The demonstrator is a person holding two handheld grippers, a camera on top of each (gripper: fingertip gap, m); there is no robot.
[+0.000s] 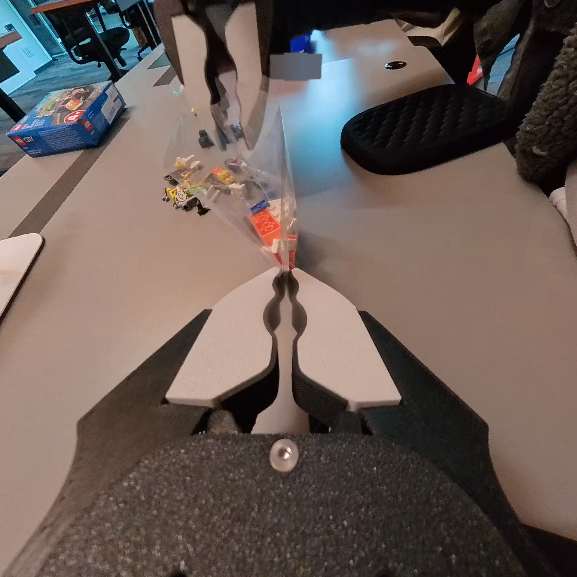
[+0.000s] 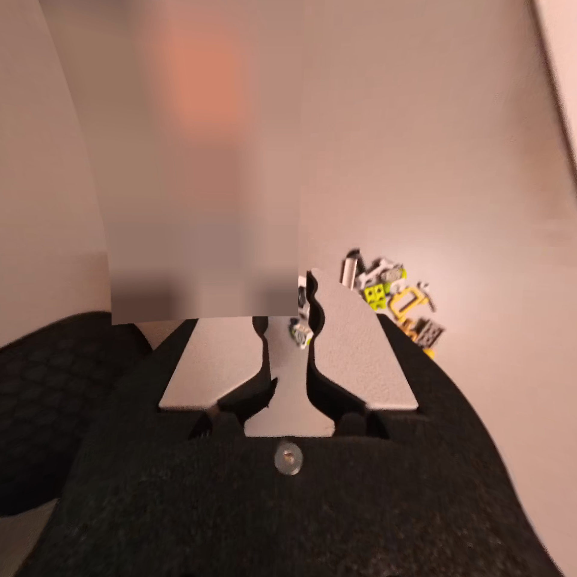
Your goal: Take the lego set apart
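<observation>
My left hand-held gripper (image 1: pixel 283 272) is clamped on a corner of the clear plastic bag of lego pieces (image 1: pixel 249 193), lifted above the grey counter (image 1: pixel 406 281). My right hand-held gripper (image 1: pixel 232 137) reaches into its far end, fingers apart. I should tip gently so pieces slide out beside the small loose pile of yellow-green and grey bricks (image 1: pixel 184 196).

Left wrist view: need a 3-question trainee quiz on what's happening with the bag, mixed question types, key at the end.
1. True or false: the left gripper is shut on a corner of the clear plastic bag.
2. Multiple choice: where is the blue set box?
A. inside the bag
B. on the table, left of the bag
C. on the black cushion
3. Short answer: what is the right gripper doing at the bag's far end?

Key:
1. True; the bag fans out from its closed tips.
2. B.
3. Its fingers stand apart with their tips in the bag's far end, gripping nothing visible.
</observation>
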